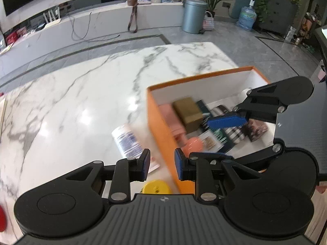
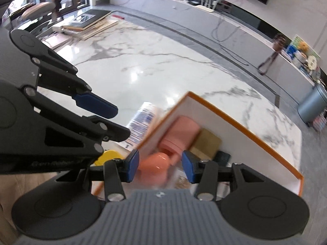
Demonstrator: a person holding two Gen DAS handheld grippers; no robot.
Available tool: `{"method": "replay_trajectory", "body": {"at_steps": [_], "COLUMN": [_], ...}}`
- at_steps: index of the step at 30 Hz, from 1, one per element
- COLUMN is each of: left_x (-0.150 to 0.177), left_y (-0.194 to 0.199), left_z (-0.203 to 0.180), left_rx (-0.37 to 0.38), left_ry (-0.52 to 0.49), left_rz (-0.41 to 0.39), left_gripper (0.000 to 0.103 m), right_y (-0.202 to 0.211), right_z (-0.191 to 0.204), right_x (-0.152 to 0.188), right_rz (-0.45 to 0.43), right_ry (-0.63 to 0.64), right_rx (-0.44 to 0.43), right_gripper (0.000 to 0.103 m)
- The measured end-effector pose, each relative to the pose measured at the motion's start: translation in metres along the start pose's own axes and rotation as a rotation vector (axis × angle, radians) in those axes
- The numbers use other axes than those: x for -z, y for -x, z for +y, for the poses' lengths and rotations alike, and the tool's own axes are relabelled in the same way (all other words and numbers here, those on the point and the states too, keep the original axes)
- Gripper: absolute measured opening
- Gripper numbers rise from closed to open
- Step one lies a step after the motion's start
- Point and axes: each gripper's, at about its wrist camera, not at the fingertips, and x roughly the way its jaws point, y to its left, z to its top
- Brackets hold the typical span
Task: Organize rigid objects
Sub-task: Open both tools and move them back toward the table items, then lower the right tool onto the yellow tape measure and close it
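An orange box [image 1: 163, 140] with white inner walls stands on the marble table [image 1: 81, 94]. It holds a tan block [image 1: 189, 112], a pink case [image 1: 173, 120], an orange ball [image 1: 194, 145], dark packets and striped cylinders [image 1: 235, 132]. My left gripper [image 1: 162, 166] is open and empty over the box's left wall. My right gripper [image 2: 160, 166] is open above the box's contents, with the orange ball [image 2: 155, 168] below and between its fingers. The box [image 2: 235, 120] shows in the right wrist view too.
A white tube with blue print [image 1: 127, 140] lies on the table just left of the box. A yellow round object [image 1: 156, 186] sits below my left gripper. Stacked boards [image 2: 90, 24] lie at the far table edge. A grey bin [image 1: 193, 16] stands on the floor beyond.
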Motion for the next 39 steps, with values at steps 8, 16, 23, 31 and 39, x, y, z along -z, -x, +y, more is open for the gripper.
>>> {"method": "replay_trajectory", "body": {"at_steps": [8, 16, 23, 31, 39], "left_x": [0.026, 0.043, 0.052, 0.059, 0.064], "left_y": [-0.013, -0.041, -0.049, -0.057, -0.058], "left_z": [0.033, 0.055, 0.059, 0.085, 0.086], "left_rx": [0.011, -0.002, -0.021, -0.103, -0.084], "left_ry": [-0.031, 0.015, -0.025, -0.017, -0.043], "left_rz": [0.071, 0.177, 0.204, 0.248, 0.268], "left_gripper": [0.033, 0.034, 0.034, 0.034, 0.035], "right_y": [-0.022, -0.041, -0.039, -0.068, -0.103], "right_z": [0.024, 0.044, 0.050, 0.075, 0.090], "right_x": [-0.015, -0.021, -0.034, -0.030, -0.032], "right_rz": [0.034, 0.073, 0.032, 0.190, 0.371], "right_ry": [0.153, 0.283, 0.270, 0.389, 0.475], "right_rx": [-0.016, -0.011, 0.024, -0.078, -0.149], "right_gripper": [0.048, 0.062, 0.055, 0.053, 0.067]}}
